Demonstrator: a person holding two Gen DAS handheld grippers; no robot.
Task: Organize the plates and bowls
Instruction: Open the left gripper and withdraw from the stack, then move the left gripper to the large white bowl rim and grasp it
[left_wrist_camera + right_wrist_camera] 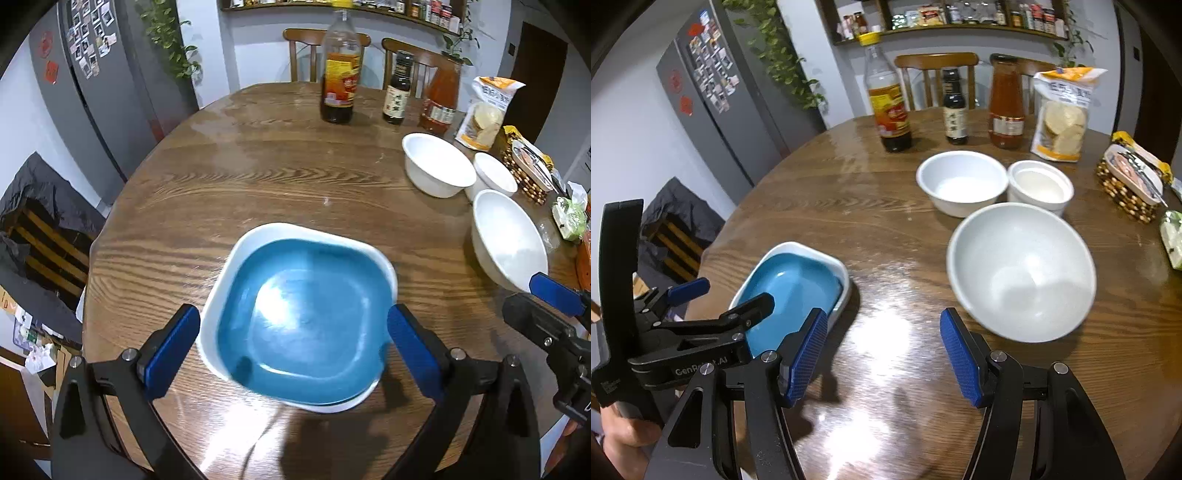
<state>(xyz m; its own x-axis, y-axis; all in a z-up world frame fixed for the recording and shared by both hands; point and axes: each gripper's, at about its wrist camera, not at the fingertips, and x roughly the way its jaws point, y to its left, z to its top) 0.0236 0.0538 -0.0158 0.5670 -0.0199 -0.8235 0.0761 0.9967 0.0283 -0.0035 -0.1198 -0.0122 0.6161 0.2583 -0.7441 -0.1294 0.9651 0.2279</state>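
**Both grippers open over the round table**

My left gripper (293,343) hangs wide, its pads flanking the blue square plate (303,325) nested in a white one (236,258), near the table's (221,177) edge. My right gripper (884,354) gapes over bare wood beside the large white bowl (1021,271); two smaller bowls (962,181) sit beyond.

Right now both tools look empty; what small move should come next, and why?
Probably ease the right tool forward onto the near rim of the big white bowl. Its jaws stand open over bare table, the bowl sits just ahead of them, and the blue plate already lies stacked in the white dish between the left tool's fingers.
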